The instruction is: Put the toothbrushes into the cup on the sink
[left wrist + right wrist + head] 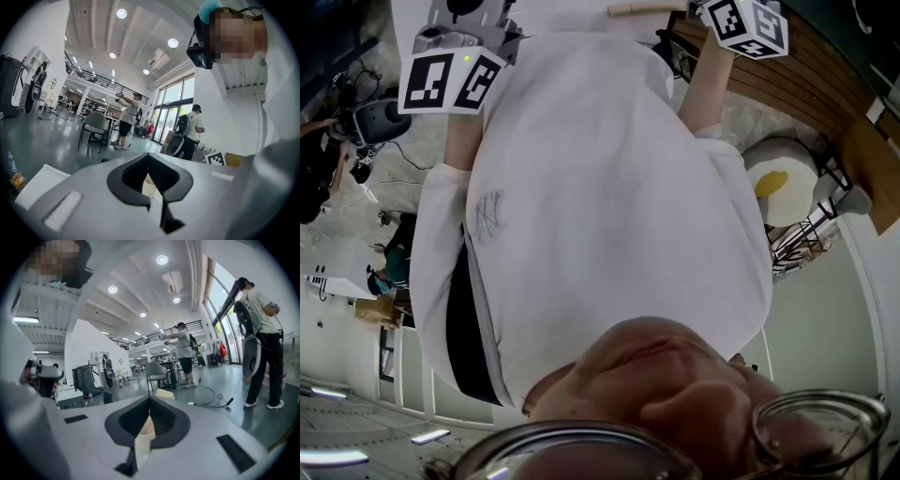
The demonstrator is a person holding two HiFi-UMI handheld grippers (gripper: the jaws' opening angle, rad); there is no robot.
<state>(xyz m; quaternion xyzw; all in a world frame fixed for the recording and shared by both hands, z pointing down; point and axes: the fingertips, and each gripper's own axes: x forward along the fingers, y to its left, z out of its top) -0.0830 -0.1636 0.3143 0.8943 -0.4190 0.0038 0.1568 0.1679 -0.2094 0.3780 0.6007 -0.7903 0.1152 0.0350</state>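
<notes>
No toothbrush, cup or sink can be made out in any view. The left gripper [149, 154] points out level into a large hall; its dark jaw tips meet and nothing is held between them. In its own view the right gripper [150, 397] also has its jaw tips together and holds nothing. The head view looks down the person's white shirt [600, 206]. Only the left marker cube [450, 80] and the right marker cube [748, 26] show near its top edge, held out in front of the body.
A grey chair [96, 126] and two standing people [126, 119] are ahead of the left gripper. A person [262, 329], a chair [156, 371] and a floor cable [211, 400] are ahead of the right. A round white thing with a yellow patch [778, 178] sits beside a wooden board [806, 75].
</notes>
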